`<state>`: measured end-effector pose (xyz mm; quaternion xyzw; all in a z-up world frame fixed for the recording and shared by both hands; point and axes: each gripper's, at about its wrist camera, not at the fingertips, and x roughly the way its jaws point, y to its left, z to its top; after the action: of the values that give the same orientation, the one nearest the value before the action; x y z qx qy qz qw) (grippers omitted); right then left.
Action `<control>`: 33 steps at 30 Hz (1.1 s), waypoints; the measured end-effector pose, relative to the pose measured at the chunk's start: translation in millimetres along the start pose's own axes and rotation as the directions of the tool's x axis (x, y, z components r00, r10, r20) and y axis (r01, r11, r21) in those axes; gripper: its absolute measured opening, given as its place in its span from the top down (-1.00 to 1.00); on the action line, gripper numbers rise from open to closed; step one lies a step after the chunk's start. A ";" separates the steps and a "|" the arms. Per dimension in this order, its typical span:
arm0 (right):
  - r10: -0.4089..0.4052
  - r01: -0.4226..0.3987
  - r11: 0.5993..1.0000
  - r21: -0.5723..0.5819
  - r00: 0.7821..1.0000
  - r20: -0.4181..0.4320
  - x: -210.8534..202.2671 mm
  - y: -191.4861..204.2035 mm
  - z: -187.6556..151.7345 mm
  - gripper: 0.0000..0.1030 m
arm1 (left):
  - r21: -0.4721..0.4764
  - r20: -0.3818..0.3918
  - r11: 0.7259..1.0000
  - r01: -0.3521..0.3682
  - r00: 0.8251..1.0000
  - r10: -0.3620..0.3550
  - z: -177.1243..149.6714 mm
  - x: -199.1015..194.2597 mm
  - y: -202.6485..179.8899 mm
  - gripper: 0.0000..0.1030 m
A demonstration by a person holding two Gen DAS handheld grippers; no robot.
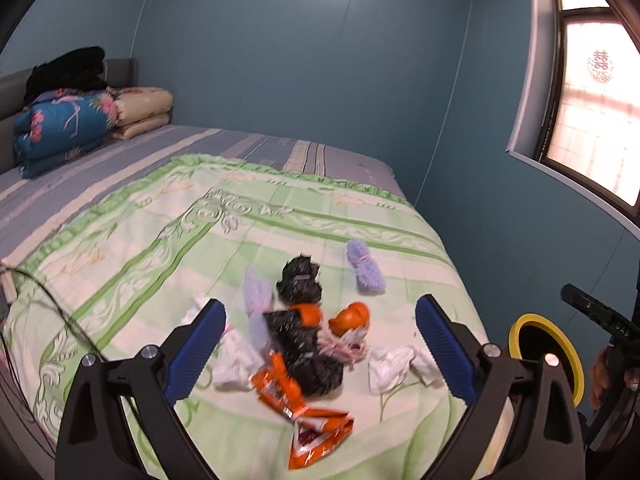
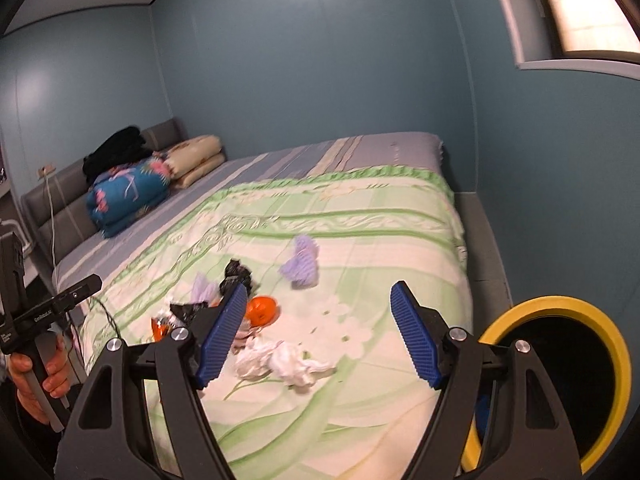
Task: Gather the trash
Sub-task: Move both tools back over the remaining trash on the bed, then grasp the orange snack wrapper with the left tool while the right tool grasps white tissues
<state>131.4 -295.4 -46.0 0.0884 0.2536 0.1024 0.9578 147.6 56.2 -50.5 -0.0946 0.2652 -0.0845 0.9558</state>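
Hovering above the foot of the bed [image 1: 120, 208], the left hand-held gripper [image 1: 320, 344] has its blue-padded jaws spread wide with nothing between them. Below it on the green floral quilt [image 1: 132, 264] lies the trash: an orange snack wrapper [image 1: 308, 420] nearest the camera, a crumpled black plastic bag [image 1: 308, 356] touching it, a second black wad [image 1: 300, 282] just beyond, and two orange peel pieces [image 1: 352, 316] beside a tangle of pink string. White crumpled tissues [image 1: 390, 364] sit to the right of the pile and more white paper to the left. A lilac knitted item [image 1: 366, 268] lies apart, farther up the quilt, and another lilac piece [image 1: 256, 292] rests against the pile.

The right hand-held gripper [image 2: 318, 336] is likewise released, jaws wide and holding nothing, over the white tissues [image 2: 284, 360] and near an orange peel [image 2: 260, 310]. A yellow-rimmed bin [image 2: 552, 308] with a dark interior stands just beside the bed's near right corner. Folded blankets [image 2: 128, 196] are stacked at the grey headboard [image 2: 52, 216], well apart from the trash. Blue walls and a window [image 1: 592, 100] enclose the room.
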 end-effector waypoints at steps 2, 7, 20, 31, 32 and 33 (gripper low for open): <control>0.017 -0.018 1.000 -0.017 1.000 -0.020 9.4 8.8 -5.2 -0.37 | -0.010 -0.015 1.000 -0.001 1.000 0.001 -8.6 0.4 4.6 -0.79; 0.047 -0.051 0.997 -0.065 0.997 -0.066 29.4 26.0 -16.2 -0.37 | -0.038 -0.069 0.999 -0.002 0.998 0.000 -34.0 5.3 14.3 -0.79; 0.057 -0.089 0.987 -0.131 0.972 -0.229 93.3 40.6 -58.5 -0.37 | -0.073 -0.221 0.997 -0.002 0.975 -0.014 -83.0 40.1 20.7 -0.79; 0.061 -0.115 0.983 -0.145 0.941 -0.332 139.6 41.6 -80.7 -0.37 | -0.088 -0.293 0.996 -0.019 0.956 -0.008 -91.2 71.8 26.1 -0.79; 0.069 -0.124 0.982 -0.143 0.937 -0.342 143.1 41.8 -82.3 -0.37 | -0.088 -0.297 0.996 -0.018 0.955 -0.009 -91.2 73.8 26.1 -0.79; 0.075 -0.131 0.981 -0.141 0.934 -0.349 145.9 41.8 -82.9 -0.37 | -0.089 -0.301 0.996 -0.016 0.954 -0.012 -90.8 76.2 26.2 -0.79</control>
<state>207.4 -210.3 -176.0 0.0044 0.4020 0.1867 0.8964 167.4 53.0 -170.2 -0.1236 0.4114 -0.0849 0.8990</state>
